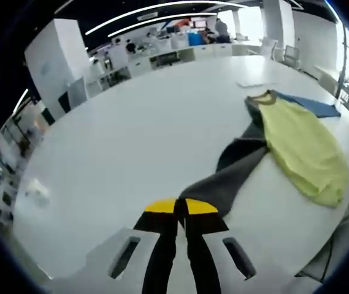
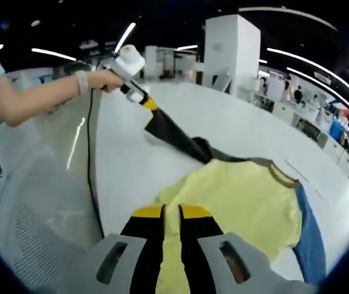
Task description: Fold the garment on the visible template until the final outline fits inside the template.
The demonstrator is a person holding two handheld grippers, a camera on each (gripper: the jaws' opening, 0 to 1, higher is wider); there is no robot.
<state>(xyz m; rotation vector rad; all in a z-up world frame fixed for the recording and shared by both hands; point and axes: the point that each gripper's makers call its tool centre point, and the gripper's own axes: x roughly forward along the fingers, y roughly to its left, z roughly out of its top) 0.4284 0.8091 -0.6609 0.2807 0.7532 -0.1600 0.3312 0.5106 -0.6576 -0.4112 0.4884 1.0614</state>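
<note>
I have both sets of fingers pinching cloth, and that is where my worry starts. Nearest to me in the right gripper view, my right gripper (image 2: 172, 214) has its fingers pressed together on the yellow hem of the garment (image 2: 235, 202), the fabric running up between the yellow tips. In the left gripper view my left gripper (image 1: 181, 207) is closed on the end of the dark grey sleeve (image 1: 223, 180), which is drawn out long and taut toward me while the yellow body lies further off on the white tabletop (image 1: 131, 141). If I pull either hand harder, I judge the thin pinch on the sleeve could slip, or the whole shirt could drag across the smooth surface instead of folding. The body already sits close to the tabletop's edge in the left gripper view, so a careless tug that way might send part of it over the side and out of sight. Beyond the shirt a blue sheet (image 1: 314, 105), which I take for the template, lies partly under the collar end; most of the garment looks to be off it, so a fold made here may land outside the outline, and dragging the cloth could shift the sheet too. A cable (image 2: 90, 159) hangs from my left hand's tool near a mesh chair (image 2: 33, 233), and could snag. Far off are desks and a white pillar (image 2: 232, 46).
</note>
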